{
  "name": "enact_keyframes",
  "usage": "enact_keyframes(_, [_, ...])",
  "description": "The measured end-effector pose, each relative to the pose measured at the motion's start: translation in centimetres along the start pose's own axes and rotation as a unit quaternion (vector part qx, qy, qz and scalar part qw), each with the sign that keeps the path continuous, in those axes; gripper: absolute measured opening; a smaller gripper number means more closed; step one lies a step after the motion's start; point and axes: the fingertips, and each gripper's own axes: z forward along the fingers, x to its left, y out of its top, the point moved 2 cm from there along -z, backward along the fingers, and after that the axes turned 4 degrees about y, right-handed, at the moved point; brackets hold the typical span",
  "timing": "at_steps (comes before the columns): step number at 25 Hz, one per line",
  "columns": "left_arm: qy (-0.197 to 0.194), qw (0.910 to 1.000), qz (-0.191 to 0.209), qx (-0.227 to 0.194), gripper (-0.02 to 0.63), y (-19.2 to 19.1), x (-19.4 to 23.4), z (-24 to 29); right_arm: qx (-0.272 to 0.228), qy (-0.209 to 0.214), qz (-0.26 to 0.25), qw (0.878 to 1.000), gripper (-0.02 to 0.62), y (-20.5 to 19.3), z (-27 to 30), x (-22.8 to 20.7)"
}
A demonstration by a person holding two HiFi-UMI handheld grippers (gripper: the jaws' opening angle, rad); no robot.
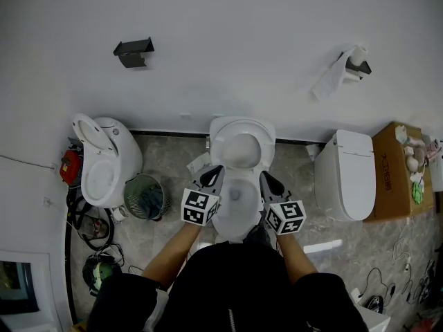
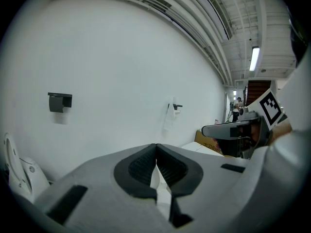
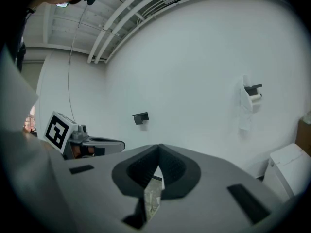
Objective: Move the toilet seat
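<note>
Noting the geometry at the middle toilet: its white oval plastic toilet seat [image 1: 217, 142] appears tipped up at the hinge end, leaning toward the plain white wall [image 1: 228, 47]. The open white ceramic bowl [image 1: 234, 225] lies below it, nearer us. We cannot tell whether a lid stands behind the seat.

The left gripper [image 1: 213, 174] and right gripper [image 1: 267, 180] flank the bowl, one beside each rim, both aimed at the wall. The seat therefore lies straight ahead, between the two claws, and neither is clearly nearer. The toilet's long axis runs from us to the wall.

Both claws are pressed together, pinching nothing.

Judgement: a seat standing up fits one already lifted or one waiting to be lowered. We record no next move.
</note>
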Motion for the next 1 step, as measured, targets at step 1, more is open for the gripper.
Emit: enact_keyframes(1, [0.0, 1.0, 0.0, 0.0, 0.003, 0.03, -0.04, 0.06, 0.0, 0.0, 0.001, 1.0, 0.002, -0.01, -0.01, -0.05])
